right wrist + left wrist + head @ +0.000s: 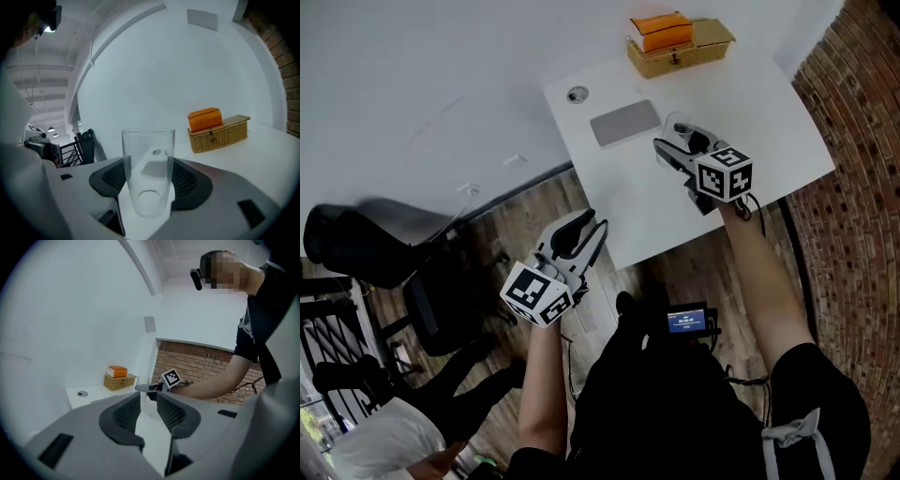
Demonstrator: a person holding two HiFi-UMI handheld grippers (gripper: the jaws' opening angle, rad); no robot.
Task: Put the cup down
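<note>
A clear, empty glass cup stands upright between the jaws of my right gripper, whose dark pads press on its two sides. In the head view that gripper hovers over the middle of the white table, and the cup shows faintly at its tip. Whether the cup's base touches the tabletop I cannot tell. My left gripper hangs off the table's front left edge, above the wooden floor. Its jaws stand a narrow gap apart with nothing between them.
A wicker basket with an orange box on it sits at the table's far edge. A grey flat pad lies just left of the cup, a round cable grommet beyond it. A black chair stands left; a brick wall runs along the right.
</note>
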